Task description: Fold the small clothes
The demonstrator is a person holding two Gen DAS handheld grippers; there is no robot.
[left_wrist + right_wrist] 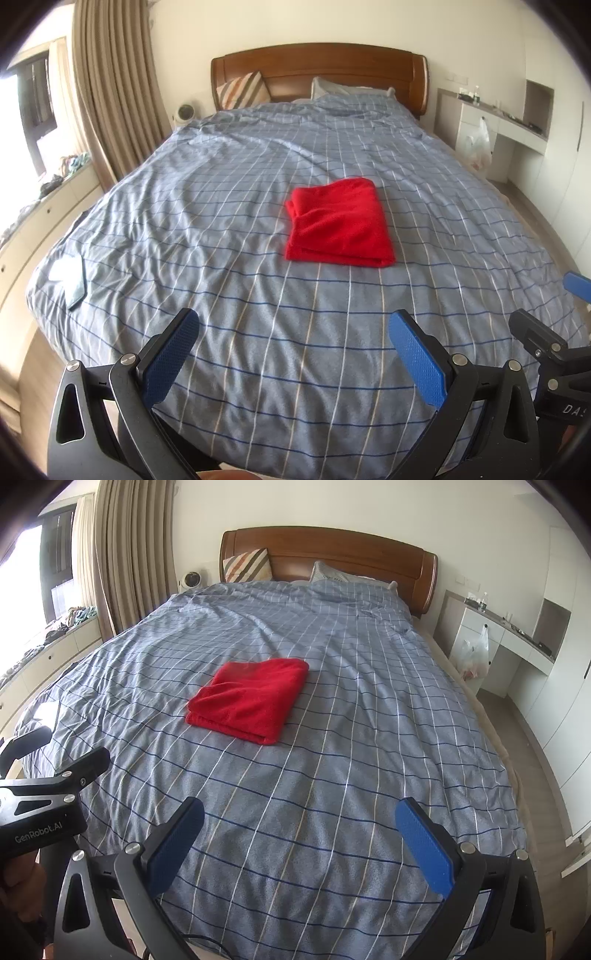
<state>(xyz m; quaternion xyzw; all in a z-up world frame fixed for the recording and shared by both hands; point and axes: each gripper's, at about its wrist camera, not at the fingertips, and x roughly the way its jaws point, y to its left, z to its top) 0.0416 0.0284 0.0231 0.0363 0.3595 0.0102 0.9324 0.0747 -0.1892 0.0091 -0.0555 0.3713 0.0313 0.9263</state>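
- Holding our left gripper (pixel 293 334) and right gripper (pixel 299 821) with fingers spread wide, both empty.
- We see a folded red cloth (pixel 338 223) lying on the bedspread (pixel 221 221).

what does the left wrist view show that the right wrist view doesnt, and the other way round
Only the left wrist view shows the dark phone lying whole near the bed's left edge, with the right gripper poking in from the right.

Only the right wrist view shows the floor along the bed's right side, with the left gripper entering from the left.

Both show the folded red cloth on the checked duvet, the wooden headboard and both grippers open, holding nothing.
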